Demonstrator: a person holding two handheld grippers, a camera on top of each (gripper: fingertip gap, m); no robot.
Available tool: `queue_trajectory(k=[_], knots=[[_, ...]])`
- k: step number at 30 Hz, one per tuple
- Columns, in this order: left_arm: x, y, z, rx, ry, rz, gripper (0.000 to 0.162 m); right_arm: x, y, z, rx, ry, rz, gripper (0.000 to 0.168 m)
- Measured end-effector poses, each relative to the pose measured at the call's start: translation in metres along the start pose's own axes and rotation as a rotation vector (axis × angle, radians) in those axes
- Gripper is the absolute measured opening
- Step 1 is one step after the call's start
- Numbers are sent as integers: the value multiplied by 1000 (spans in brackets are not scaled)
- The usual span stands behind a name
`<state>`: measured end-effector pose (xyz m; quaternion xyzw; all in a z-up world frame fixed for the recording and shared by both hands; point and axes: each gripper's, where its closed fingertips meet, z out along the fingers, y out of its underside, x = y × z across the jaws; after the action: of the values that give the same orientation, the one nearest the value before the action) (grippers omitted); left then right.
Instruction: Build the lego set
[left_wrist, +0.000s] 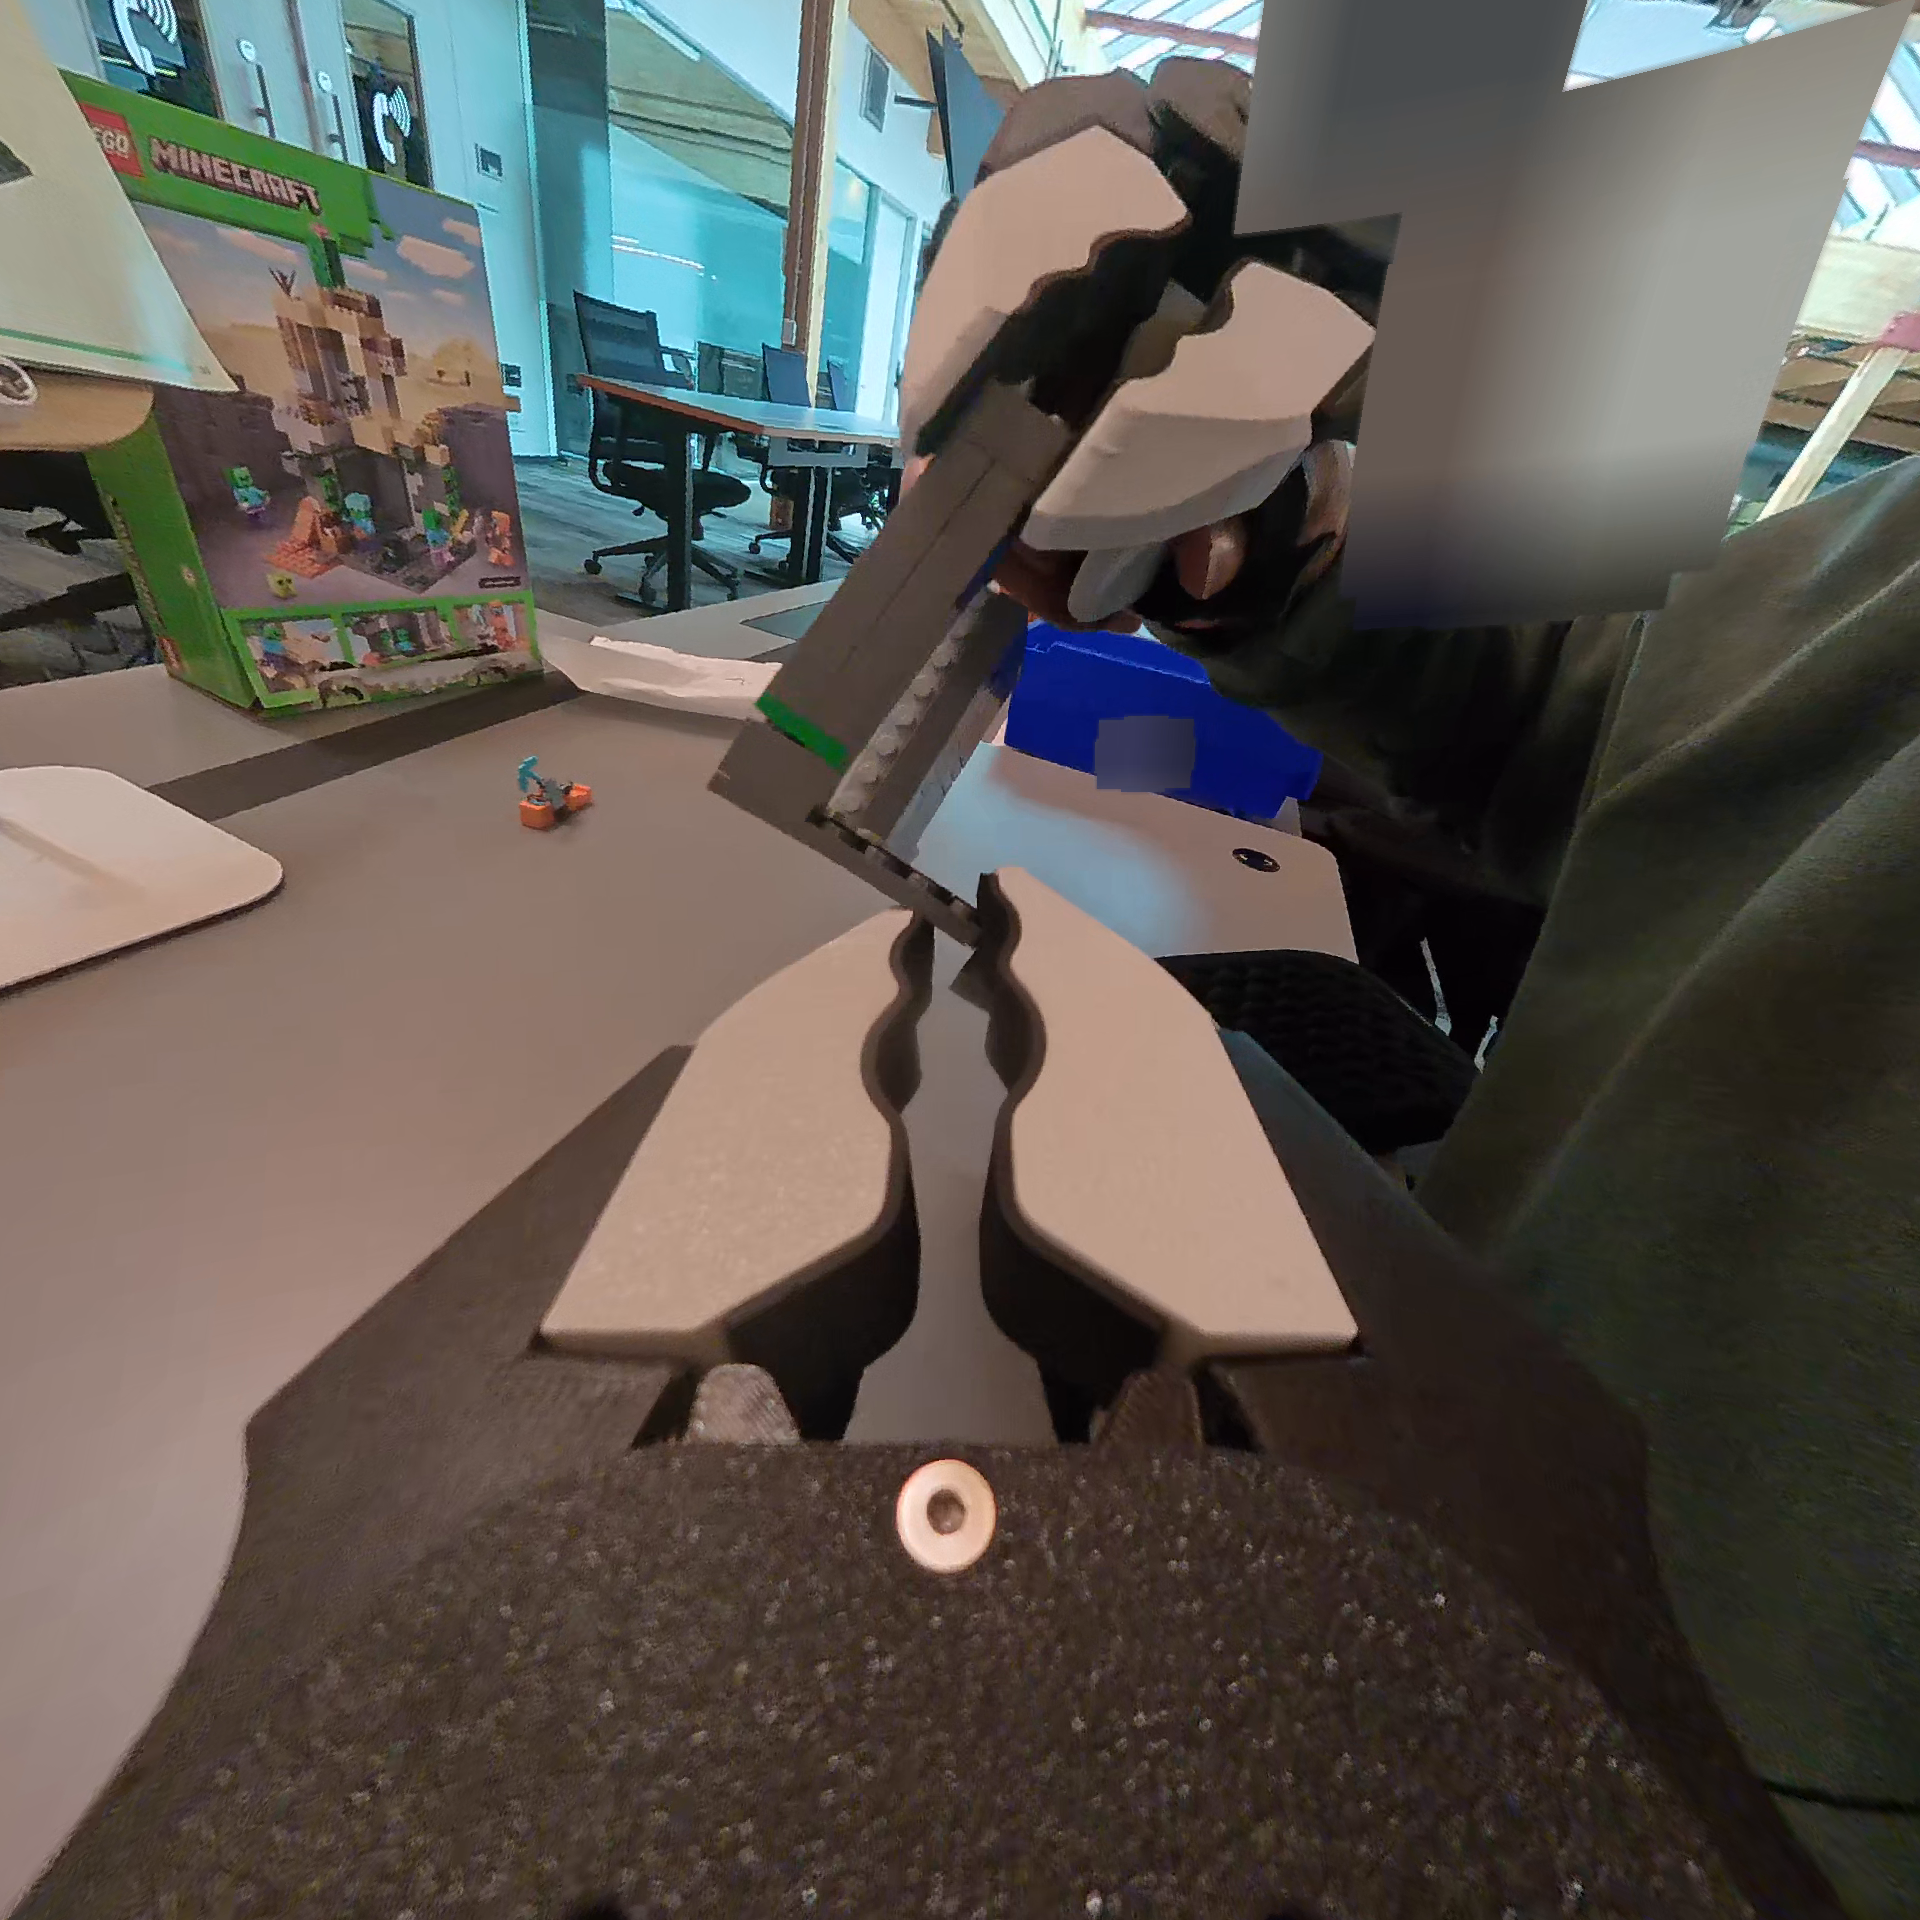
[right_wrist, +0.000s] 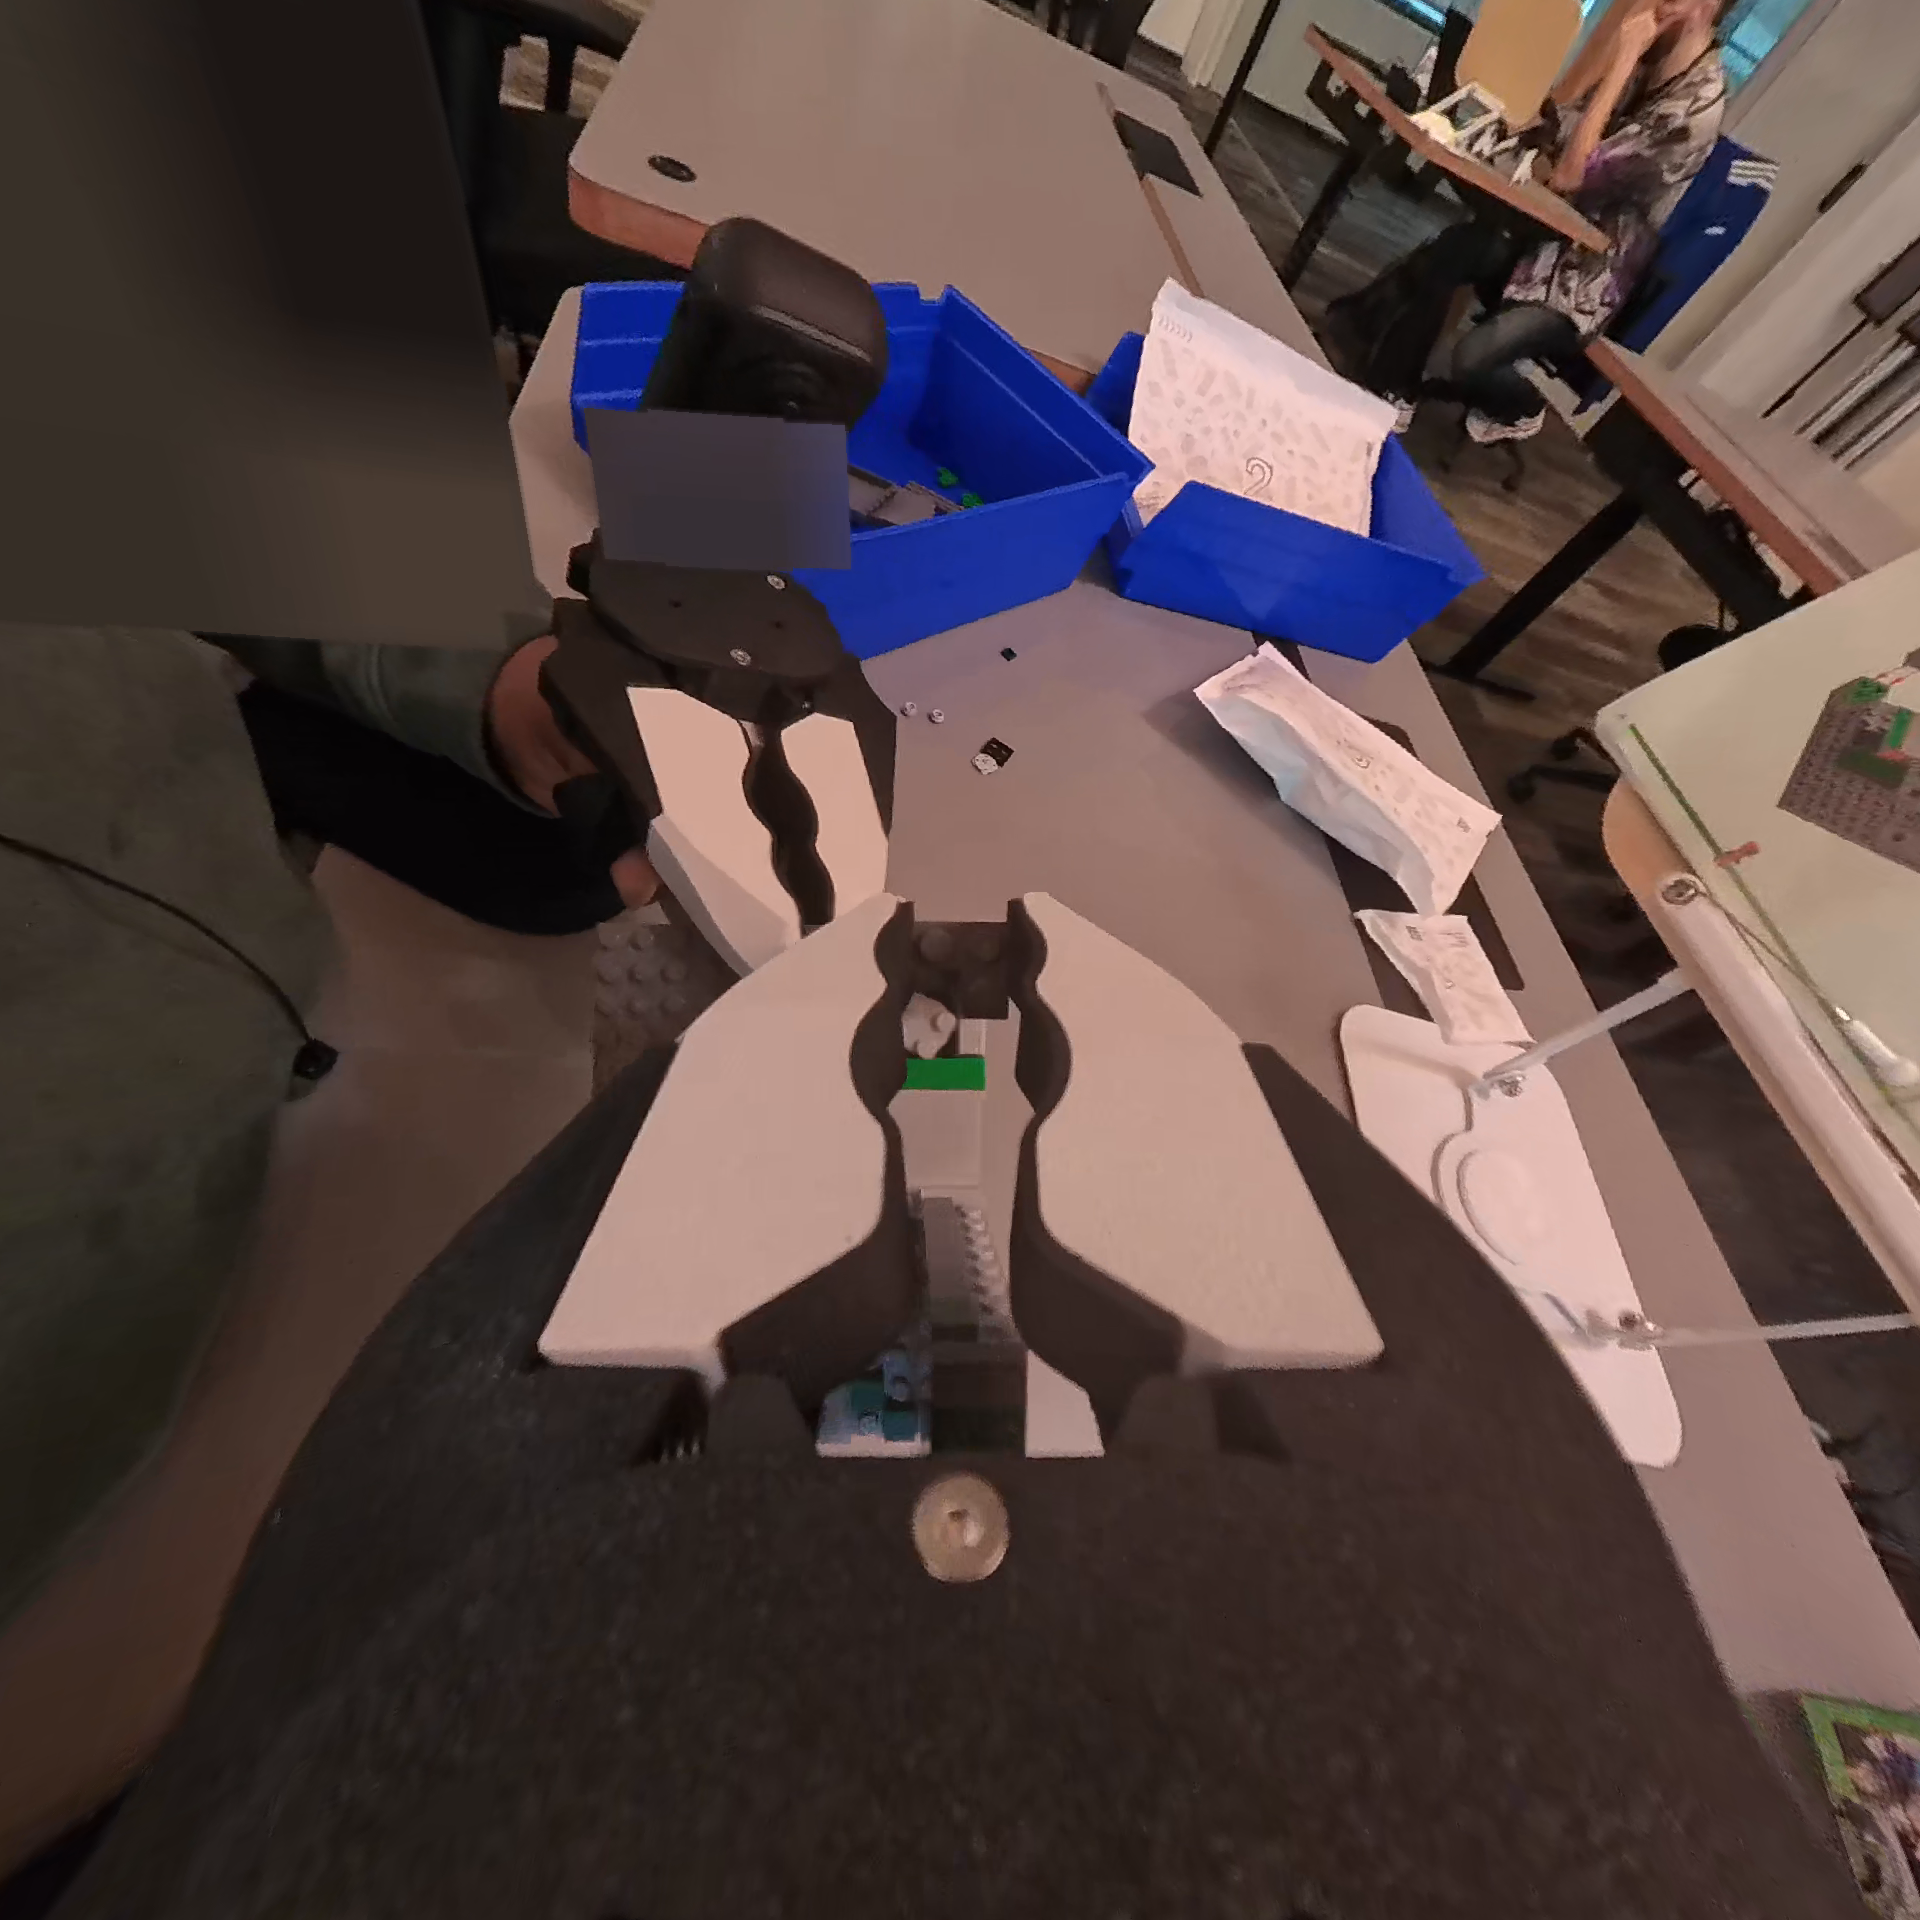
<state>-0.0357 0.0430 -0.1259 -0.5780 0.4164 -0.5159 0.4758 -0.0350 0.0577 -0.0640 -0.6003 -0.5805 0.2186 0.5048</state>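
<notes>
A grey lego plate assembly (left_wrist: 894, 644) with a green strip is held tilted in the air above the grey table (left_wrist: 416, 1039). My right gripper (left_wrist: 1049, 416) is shut on its upper end. My left gripper (left_wrist: 956, 914) is shut on its lower corner. In the right wrist view the assembly (right_wrist: 961, 966) runs between my right gripper's (right_wrist: 961, 925) fingers, with studs, the green strip and small pale and teal pieces showing. My left gripper (right_wrist: 816, 914) comes in from the left, jaws together, at the assembly's edge.
The lego box (left_wrist: 332, 416) stands at the back left, with a small orange and teal figure (left_wrist: 551, 800) on the table. Two blue bins (right_wrist: 987, 488) (right_wrist: 1299, 561) hold pieces and a white bag (right_wrist: 1257, 416). More bags (right_wrist: 1351, 779), loose bits (right_wrist: 992, 753) and a white stand base (right_wrist: 1507, 1195) lie right. Across from one pair of fingers to the other is roughly 7 cm.
</notes>
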Motion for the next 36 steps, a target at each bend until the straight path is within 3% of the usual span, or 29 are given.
queue_trajectory(k=[7,13,23,32,36], knots=[[9,-4,2,4,21,58,9,-5,-7,-8,34,-96,-38,17],[11,-5,1,1,17,102,9,-2,-9,-8,67,-151,97,17],[14,-5,0,2,32,106,9,-3,-9,-7,114,-166,141,17],[-7,1,0,45,109,-319,7,-2,-8,2,25,-166,197,22],[-11,4,-2,65,121,-359,7,4,-19,-7,51,-205,243,28]])
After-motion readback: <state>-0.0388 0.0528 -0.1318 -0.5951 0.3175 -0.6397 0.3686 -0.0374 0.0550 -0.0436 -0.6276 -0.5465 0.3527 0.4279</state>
